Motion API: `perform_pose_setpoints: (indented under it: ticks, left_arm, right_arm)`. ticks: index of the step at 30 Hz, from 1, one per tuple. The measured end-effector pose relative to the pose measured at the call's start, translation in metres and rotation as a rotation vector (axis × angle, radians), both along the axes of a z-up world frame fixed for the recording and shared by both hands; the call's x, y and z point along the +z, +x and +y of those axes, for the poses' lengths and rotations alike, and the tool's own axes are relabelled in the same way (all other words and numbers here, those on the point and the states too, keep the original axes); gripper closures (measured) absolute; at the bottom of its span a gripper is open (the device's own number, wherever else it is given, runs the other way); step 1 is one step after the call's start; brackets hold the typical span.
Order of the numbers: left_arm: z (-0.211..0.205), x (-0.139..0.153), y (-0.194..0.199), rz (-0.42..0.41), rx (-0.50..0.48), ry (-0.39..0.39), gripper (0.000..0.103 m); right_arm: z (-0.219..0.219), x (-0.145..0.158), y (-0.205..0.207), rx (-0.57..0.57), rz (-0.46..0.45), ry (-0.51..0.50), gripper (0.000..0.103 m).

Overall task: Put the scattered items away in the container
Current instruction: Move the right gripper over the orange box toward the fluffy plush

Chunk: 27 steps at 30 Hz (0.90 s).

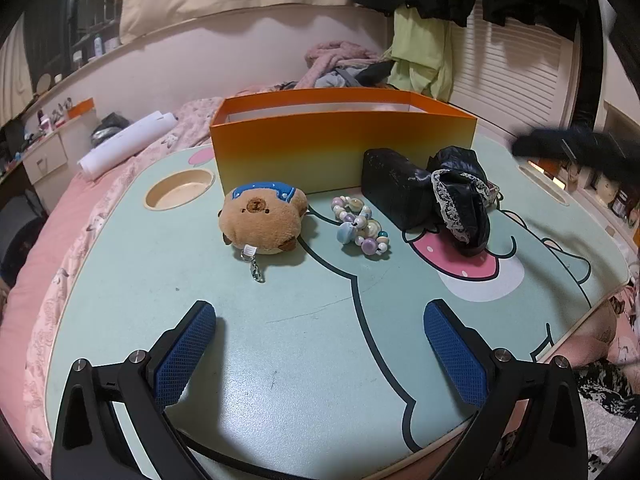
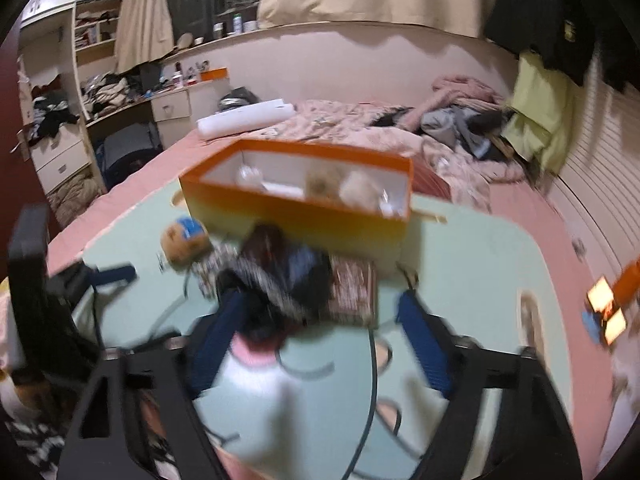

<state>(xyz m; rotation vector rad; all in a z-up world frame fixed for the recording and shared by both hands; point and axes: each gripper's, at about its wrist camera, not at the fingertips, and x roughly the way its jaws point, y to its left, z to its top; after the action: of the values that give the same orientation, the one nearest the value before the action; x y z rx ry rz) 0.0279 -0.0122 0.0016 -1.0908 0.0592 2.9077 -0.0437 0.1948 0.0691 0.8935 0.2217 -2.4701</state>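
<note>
The orange box [image 2: 304, 204] sits at 12 o'clock on the table [image 1: 280, 360] and already has a few soft things inside. The bear toy [image 1: 262, 220], beads [image 1: 362, 226] and black bag [image 1: 432, 196] still wait in front. The left gripper [image 1: 320, 320] and right gripper [image 2: 320, 312] are both wide open, holding nothing.

An orange box [image 1: 344, 148] stands open-topped, with pale items lying inside it [image 2: 360, 190]. Just in front of the box lie a brown plush toy [image 1: 262, 220] on its side, a loose bead bracelet [image 1: 360, 224], and a crumpled black lace-trimmed bag [image 1: 456, 196] touching a dark pouch [image 1: 394, 184].
</note>
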Motion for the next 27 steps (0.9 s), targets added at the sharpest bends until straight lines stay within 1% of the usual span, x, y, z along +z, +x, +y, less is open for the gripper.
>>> perform_pose_setpoints:
  ticks: [1,2,4,5,6,7,8,9,12,14,15,17,21,24,26,27]
  left_arm:
    - [0.000,0.000,0.000,0.000,0.000,0.000,0.000]
    - [0.000,0.000,0.000,0.000,0.000,0.000,0.000]
    - [0.000,0.000,0.000,0.000,0.000,0.001,0.000]
    - [0.000,0.000,0.000,0.001,0.000,0.001,0.000]
    - [0.000,0.000,0.000,0.001,0.000,0.001,0.000]
    - [0.000,0.000,0.000,0.001,0.000,0.001,0.000]
    - [0.000,0.000,0.000,0.001,0.000,0.000,0.000]
    - [0.001,0.000,0.000,0.002,-0.001,0.001,0.000]
    - [0.004,0.001,-0.002,0.004,-0.002,0.001,0.000]
    - [0.005,0.002,-0.003,0.006,-0.004,0.002,0.000]
    - [0.005,0.003,-0.004,0.006,-0.004,0.002,0.000]
    - [0.006,0.003,-0.004,0.007,-0.005,0.003,0.000]
    - [0.003,0.002,-0.005,0.010,-0.006,0.004,0.000]
    - [0.004,0.001,-0.005,0.012,-0.006,0.005,0.000]
    - [0.004,0.001,-0.005,0.014,-0.007,0.004,0.000]
    - [0.003,0.000,-0.005,0.014,-0.008,0.005,0.000]
  right_arm:
    - [-0.005,0.006,-0.008,0.009,-0.014,0.015,0.063]
    - [-0.013,0.014,-0.017,0.017,-0.022,0.035,0.065]
    - [-0.025,0.028,-0.035,0.036,-0.001,0.067,0.072]
    - [-0.031,0.035,-0.050,0.030,0.008,0.093,0.072]
    - [-0.033,0.039,-0.061,0.013,-0.004,0.106,0.072]
    - [-0.035,0.042,-0.077,-0.009,-0.035,0.104,0.072]
    - [-0.034,0.044,-0.094,-0.025,-0.077,0.089,0.072]
    - [-0.033,0.044,-0.113,-0.032,-0.138,0.063,0.072]
    - [-0.035,0.040,-0.151,-0.058,-0.267,0.018,0.071]
    - [-0.045,0.030,-0.164,-0.049,-0.327,0.034,0.069]
    - [-0.051,0.024,-0.169,-0.045,-0.339,0.068,0.068]
    - [-0.065,0.010,-0.176,-0.071,-0.327,0.148,0.068]
    - [-0.078,-0.005,-0.190,-0.121,-0.311,0.246,0.068]
    - [-0.077,-0.014,-0.199,-0.158,-0.313,0.295,0.068]
    - [-0.077,-0.020,-0.202,-0.167,-0.337,0.299,0.067]
    - [-0.079,-0.021,-0.201,-0.160,-0.326,0.304,0.068]
